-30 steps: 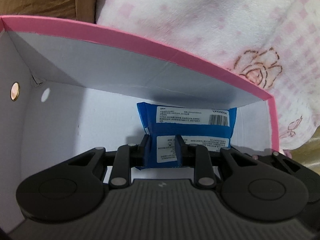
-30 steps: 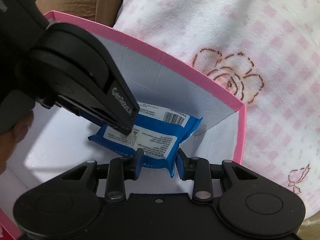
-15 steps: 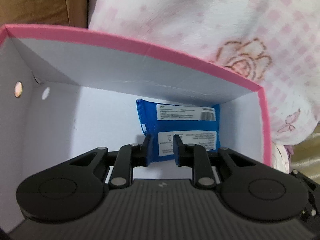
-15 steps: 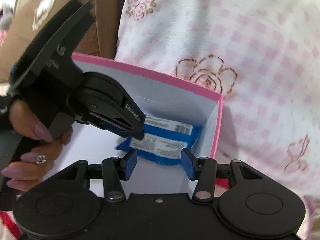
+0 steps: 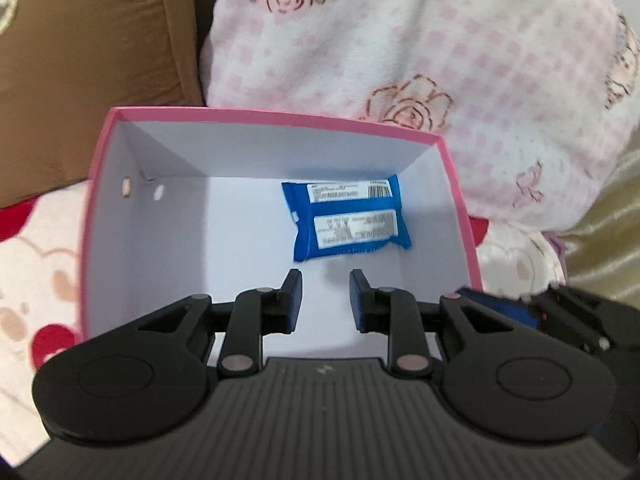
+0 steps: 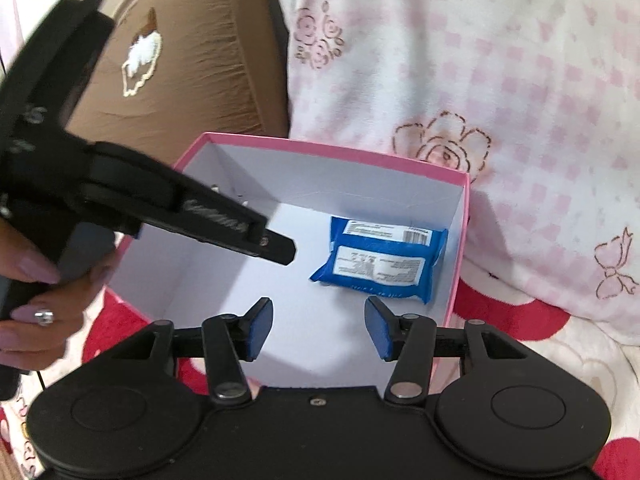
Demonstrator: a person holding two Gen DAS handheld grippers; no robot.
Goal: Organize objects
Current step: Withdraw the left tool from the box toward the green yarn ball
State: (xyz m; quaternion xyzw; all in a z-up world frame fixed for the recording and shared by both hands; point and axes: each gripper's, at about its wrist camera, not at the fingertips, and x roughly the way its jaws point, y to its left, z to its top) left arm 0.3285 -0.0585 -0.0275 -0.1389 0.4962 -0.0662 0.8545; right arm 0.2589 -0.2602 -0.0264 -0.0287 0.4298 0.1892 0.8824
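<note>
A bed cover (image 6: 532, 344) printed with red hearts and pale bears carried a pink box (image 6: 458, 280) with a white inside. A pink-checked blanket (image 6: 520, 80) with rose outlines lay bunched against the box's far and right sides, and a brown cushion (image 6: 192, 60) sat at the far left.

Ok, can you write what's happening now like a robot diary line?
blue packet: lying in pink box | left gripper: narrow gap, empty | right gripper: jaws just been opening, empty
</note>
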